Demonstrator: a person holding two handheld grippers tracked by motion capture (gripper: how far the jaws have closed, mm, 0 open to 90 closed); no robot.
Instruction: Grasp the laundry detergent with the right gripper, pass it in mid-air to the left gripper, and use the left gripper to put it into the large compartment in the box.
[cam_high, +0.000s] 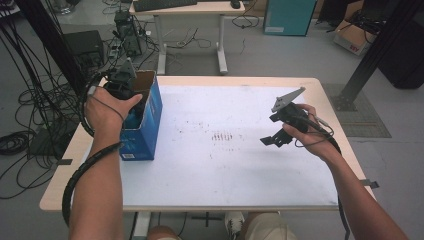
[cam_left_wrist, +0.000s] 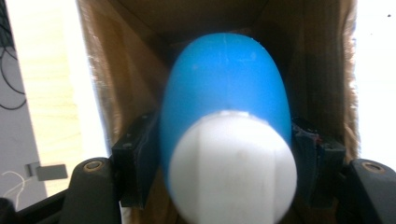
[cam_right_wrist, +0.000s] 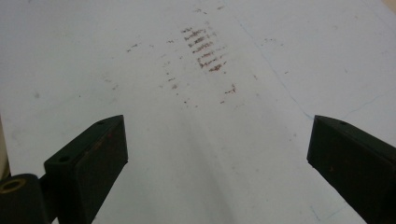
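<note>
I see a blue bottle (cam_left_wrist: 224, 88) with a white cap (cam_left_wrist: 232, 168) lying inside the open-topped blue cardboard box (cam_high: 145, 117), cap end toward my left camera, its body reaching down into the brown interior. The box stands upright near the table's left edge, on the white sheet's left margin.
</note>
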